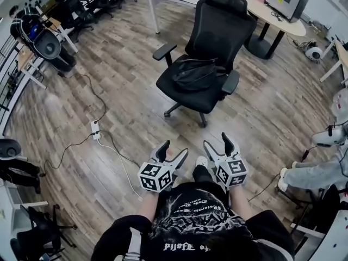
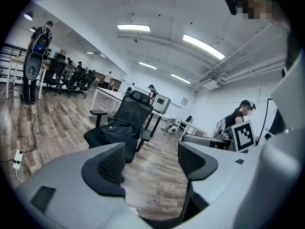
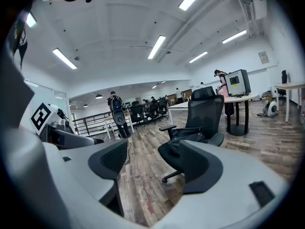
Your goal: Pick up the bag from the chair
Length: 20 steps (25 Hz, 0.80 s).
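Black bag (image 1: 197,76) slumped on the seat of the office chair (image 1: 217,26), well ahead. Left gripper (image 1: 174,148) and right gripper (image 1: 216,140) near the body, jaws wide apart, nothing between. Step closer first; probably best to pinch a raised fold, then lift straight up.

Black T-shirt (image 1: 190,219), white print; grey left gripper (image 1: 174,148), right gripper (image 1: 216,140); black-white marker cubes (image 1: 156,176).
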Tool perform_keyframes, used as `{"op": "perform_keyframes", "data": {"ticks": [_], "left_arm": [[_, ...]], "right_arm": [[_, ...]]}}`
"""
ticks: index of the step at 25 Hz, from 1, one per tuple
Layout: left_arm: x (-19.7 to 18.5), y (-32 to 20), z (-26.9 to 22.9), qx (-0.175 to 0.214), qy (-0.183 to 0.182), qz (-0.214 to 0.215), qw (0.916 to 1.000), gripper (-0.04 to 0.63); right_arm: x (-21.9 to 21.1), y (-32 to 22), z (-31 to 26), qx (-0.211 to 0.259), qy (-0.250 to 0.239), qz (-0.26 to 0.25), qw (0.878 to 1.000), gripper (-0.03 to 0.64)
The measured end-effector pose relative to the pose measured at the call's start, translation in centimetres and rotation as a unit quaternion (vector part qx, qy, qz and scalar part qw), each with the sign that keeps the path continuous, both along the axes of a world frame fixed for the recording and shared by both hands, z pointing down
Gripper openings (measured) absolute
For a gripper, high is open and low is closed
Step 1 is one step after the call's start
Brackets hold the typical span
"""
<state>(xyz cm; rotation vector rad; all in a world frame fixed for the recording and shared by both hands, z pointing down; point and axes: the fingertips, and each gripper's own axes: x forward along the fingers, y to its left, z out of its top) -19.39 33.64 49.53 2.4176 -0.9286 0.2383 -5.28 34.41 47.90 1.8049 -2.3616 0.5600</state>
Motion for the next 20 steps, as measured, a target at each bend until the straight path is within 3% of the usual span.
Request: {"op": "perform_keyframes", "data": {"ticks": [12,20], "left_arm": [[8.1,-10.6,-0.7,0.016,-0.017,-0.062,0.9978,0.351],[13.3,-14.0,-0.9,0.017,-0.011,-0.055,0.9983,0.351]], "right_arm": [[8.1,-11.3,0.3,-0.004,-0.008,-0.064,0.998,0.357],[11.5,-14.8,-0.8,0.012,-0.011,-0.075,0.997,0.357]]}}
